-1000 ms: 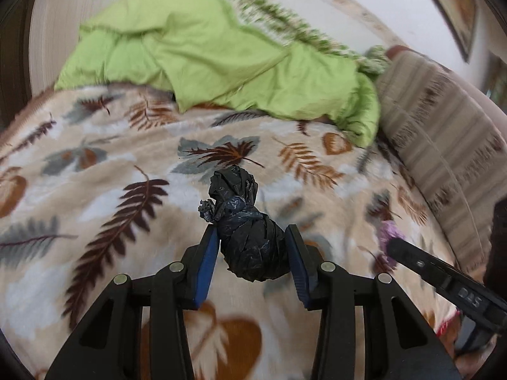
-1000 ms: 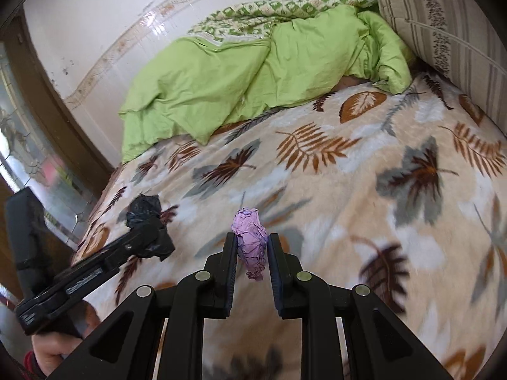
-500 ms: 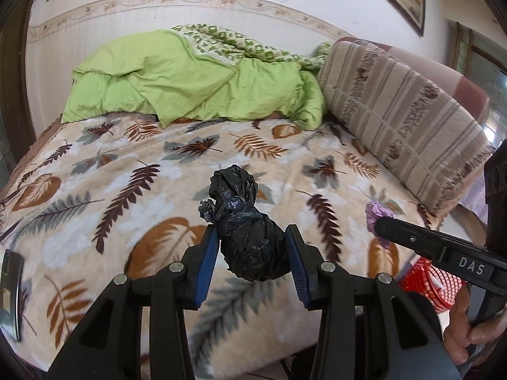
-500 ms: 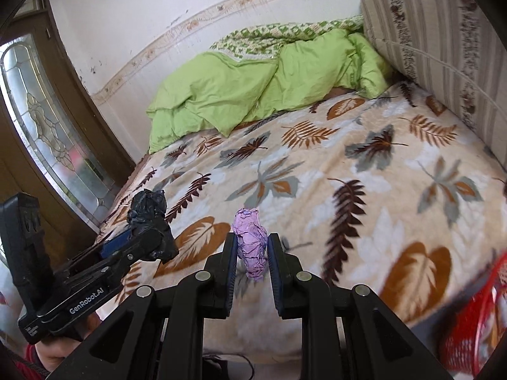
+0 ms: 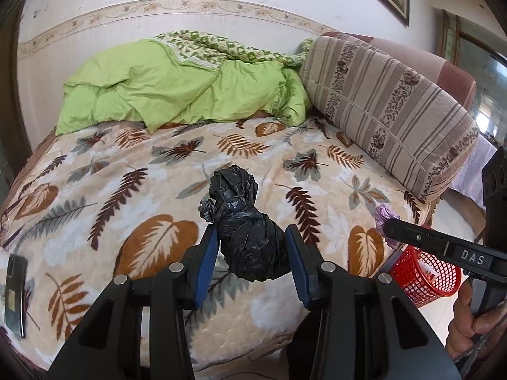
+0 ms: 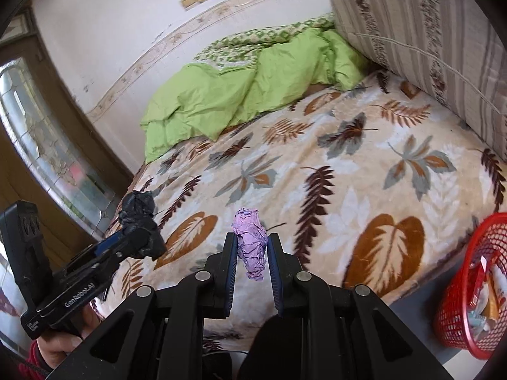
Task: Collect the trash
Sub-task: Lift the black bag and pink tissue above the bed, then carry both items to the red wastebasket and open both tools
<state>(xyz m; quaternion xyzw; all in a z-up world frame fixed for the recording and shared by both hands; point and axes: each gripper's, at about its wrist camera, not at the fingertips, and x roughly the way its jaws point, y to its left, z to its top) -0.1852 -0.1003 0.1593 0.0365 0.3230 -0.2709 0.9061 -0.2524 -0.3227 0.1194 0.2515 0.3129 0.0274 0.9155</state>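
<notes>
My left gripper (image 5: 252,242) is shut on a crumpled black plastic bag (image 5: 244,228), held above the near edge of the bed. In the right wrist view the same black bag (image 6: 139,218) shows at the left, clamped in that gripper. My right gripper (image 6: 252,245) is shut on a crumpled purple paper wad (image 6: 250,240); the purple wad (image 5: 385,215) also peeks out at the right of the left wrist view. A red mesh basket (image 6: 475,285) stands on the floor at the bed's right corner, with some wrappers inside.
The bed wears a leaf-print blanket (image 5: 190,164), with a green duvet (image 5: 177,88) bunched at the back and a striped bolster (image 5: 389,107) along the right. A dark phone (image 5: 14,294) lies at the blanket's left edge. A glazed door (image 6: 47,145) is left of the bed.
Both grippers have drawn back from over the bed with their loads still held. The bed's near edge, the floor and the red basket have come into view.
</notes>
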